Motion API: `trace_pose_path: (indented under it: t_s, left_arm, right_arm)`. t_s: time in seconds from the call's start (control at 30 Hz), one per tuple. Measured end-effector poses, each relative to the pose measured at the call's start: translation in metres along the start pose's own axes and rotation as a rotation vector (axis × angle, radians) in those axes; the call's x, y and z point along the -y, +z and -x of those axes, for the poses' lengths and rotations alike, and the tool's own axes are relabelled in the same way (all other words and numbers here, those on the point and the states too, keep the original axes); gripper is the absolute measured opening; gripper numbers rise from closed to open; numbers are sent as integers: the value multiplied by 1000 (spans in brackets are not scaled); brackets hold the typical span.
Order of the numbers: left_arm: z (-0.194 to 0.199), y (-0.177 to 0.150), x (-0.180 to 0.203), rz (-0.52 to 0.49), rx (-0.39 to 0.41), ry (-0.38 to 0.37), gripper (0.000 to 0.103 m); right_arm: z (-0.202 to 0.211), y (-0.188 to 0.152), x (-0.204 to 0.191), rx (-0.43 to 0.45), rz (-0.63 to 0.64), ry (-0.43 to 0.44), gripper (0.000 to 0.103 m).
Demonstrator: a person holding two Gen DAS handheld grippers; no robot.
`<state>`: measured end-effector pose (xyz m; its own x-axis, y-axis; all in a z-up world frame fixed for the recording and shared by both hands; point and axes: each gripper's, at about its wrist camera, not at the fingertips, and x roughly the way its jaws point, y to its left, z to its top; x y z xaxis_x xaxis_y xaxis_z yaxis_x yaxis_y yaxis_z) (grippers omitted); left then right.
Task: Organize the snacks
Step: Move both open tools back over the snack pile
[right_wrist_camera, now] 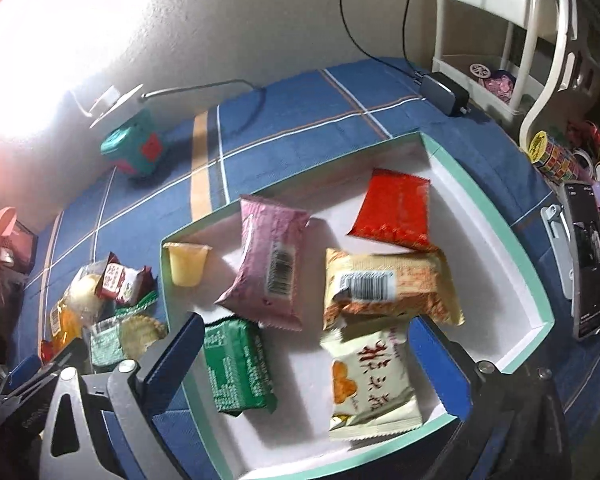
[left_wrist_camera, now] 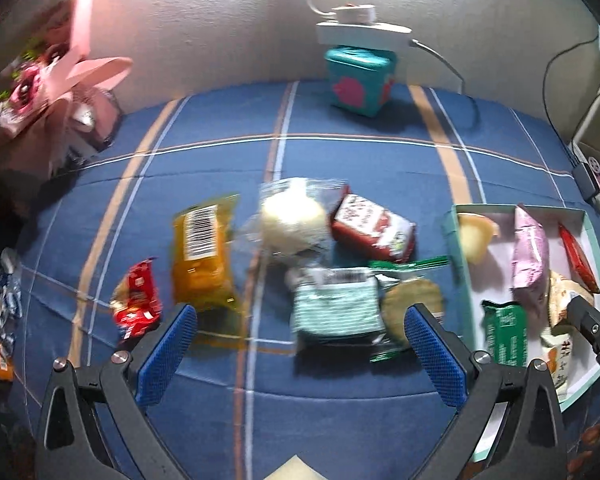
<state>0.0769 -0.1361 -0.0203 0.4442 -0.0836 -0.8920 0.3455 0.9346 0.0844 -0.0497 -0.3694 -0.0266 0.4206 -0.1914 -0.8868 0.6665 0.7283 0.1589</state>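
Blue plaid cloth (left_wrist_camera: 340, 112) fills both my views, wall behind it at the top. Biggest thing on it: the shallow mint-edged box (right_wrist_camera: 496, 216), white inside, taking the whole centre and right of my right view and the right edge of my left view.

Inside that box, in the right view: a pink packet (right_wrist_camera: 270, 264) at centre, barcode up; a tan packet (right_wrist_camera: 392, 284) just right of it; a red packet (right_wrist_camera: 396, 208) above that, toward the upper right; a cream packet (right_wrist_camera: 370, 384) with dark characters at lower centre; a green packet (right_wrist_camera: 236, 364) at lower left, and a small yellow jelly cup (right_wrist_camera: 186, 264) in the box's left corner.

My right gripper (right_wrist_camera: 312, 364) hangs over the box, jaws spread wide, gripping nothing; the green and cream packets lie in the gap below.

Left view now, blurry: loose snacks on the cloth at centre. A yellow packet (left_wrist_camera: 204, 252) left of centre, a pale round bun in clear wrap (left_wrist_camera: 292, 220), a dark red packet (left_wrist_camera: 372, 226) beside it, a green striped packet (left_wrist_camera: 336, 308) with a round cracker (left_wrist_camera: 414, 304) touching its right side, and a small red wrapper (left_wrist_camera: 138, 300) at lower left.

My left gripper (left_wrist_camera: 300, 356) hovers above them, jaws spread wide, empty.

A teal tin (left_wrist_camera: 358, 80) stands at top centre.
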Motion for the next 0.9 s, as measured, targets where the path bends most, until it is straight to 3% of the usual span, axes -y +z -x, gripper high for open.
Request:
trace_pose_path:
  t_s: [0.27, 0.67, 0.9]
  left_arm:
    - [2, -11, -37, 33, -8, 50, 103]
    - [13, -17, -114, 183, 2, 50, 103]
    - [10, -20, -160, 273, -17, 99, 103]
  right_arm:
    - [4, -10, -16, -1, 21, -3, 103]
    - [2, -30, -57, -39, 101, 29, 103]
    - [1, -38, -82, -46, 138, 47, 103]
